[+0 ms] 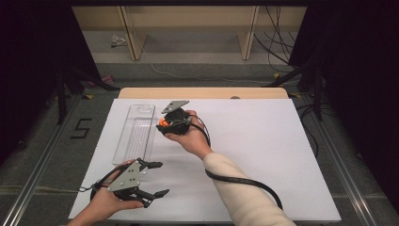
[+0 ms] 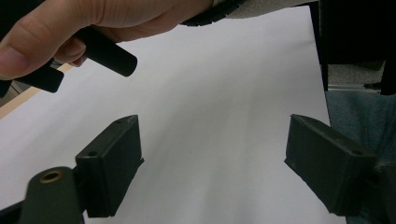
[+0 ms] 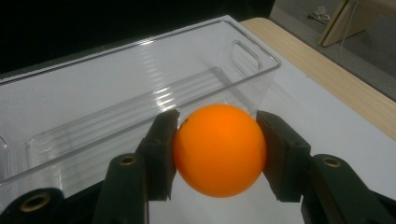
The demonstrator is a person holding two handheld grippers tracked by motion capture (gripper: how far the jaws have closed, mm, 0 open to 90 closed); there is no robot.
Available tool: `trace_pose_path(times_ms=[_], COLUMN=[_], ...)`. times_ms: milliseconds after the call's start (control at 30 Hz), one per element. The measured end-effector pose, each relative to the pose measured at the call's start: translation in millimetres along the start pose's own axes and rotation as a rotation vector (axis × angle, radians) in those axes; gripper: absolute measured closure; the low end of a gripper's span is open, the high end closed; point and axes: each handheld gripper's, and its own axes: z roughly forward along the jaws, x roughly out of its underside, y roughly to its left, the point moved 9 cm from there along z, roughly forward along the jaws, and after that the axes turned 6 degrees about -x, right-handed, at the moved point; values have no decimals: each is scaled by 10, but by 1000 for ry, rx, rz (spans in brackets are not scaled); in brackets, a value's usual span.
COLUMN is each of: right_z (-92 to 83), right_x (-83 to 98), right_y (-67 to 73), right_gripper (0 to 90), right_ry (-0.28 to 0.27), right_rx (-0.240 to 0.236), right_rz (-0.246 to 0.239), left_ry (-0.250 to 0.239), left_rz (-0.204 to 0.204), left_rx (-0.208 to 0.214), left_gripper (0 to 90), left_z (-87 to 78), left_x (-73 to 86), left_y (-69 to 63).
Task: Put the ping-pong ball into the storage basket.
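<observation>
High view: right gripper [image 1: 165, 124] sits at about 11 o'clock from table centre, just beside the right long wall of the clear tray [image 1: 123, 141], with an orange ball [image 1: 163, 122] showing between its jaws. Left gripper [image 1: 157, 179] rests low at about 7 o'clock near the front edge of the white sheet [image 1: 263, 155], jaws spread wide, nothing between them. It lies just off the tray's near end; a careless swing could nudge the tray out from under the drop.

Left gripper view: both jaws stand far apart over bare sheet. The person's right hand [image 2: 70, 28] crosses at 11 o'clock. No load here.

Right gripper view: jaws clamped on the ball [image 3: 219, 149], pads [image 3: 163, 156] pressing its two sides near the widest part. Tray [image 3: 116, 93] lies behind and at 10 o'clock, its rim apart from the ball.

Risks, as judged: smooth round ball, small contact patches, so a tilt or slack grip may let it squirt out and roll off the table. Releasing before clearing the rim would bounce it off the wall. A high drop may make it hop back out.
</observation>
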Motion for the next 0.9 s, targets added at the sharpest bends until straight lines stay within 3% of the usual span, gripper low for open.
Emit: trace_pose_path(times_ms=[900], right_z=[69], right_x=[-94], right_y=[61], right_gripper=[515], right_ry=[3], right_rx=[-10], right_rz=[-12], left_ry=[7], left_rz=[7], left_rx=[9], left_gripper=[182], left_z=[4], left_x=[8], left_y=[-15])
